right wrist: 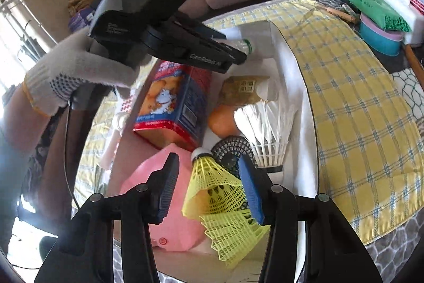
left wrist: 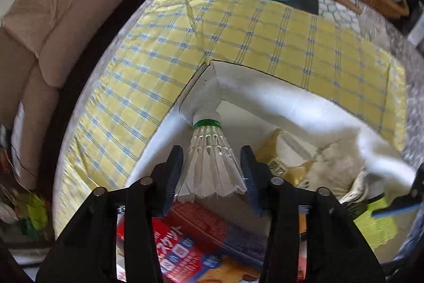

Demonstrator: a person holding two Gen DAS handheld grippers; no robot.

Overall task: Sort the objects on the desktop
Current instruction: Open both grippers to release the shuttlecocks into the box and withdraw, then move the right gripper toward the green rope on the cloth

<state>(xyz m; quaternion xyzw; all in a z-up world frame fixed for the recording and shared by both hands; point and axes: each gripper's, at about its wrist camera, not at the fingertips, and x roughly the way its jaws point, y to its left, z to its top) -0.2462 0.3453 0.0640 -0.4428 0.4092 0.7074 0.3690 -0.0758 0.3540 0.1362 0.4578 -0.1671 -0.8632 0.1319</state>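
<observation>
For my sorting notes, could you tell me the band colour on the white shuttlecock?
Green band, clearest in the left wrist view.

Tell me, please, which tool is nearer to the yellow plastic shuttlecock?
Right. The right tool has the yellow shuttlecock between its fingers; the left tool is across the box, around a white feathered shuttlecock.

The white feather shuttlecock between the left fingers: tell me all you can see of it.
The white feather shuttlecock has a white cork, a green band and translucent white feathers flaring toward the camera. It sits between the left gripper pads, cork pointing away into the corner of the white box. Whether the pads still press it is unclear.
</observation>
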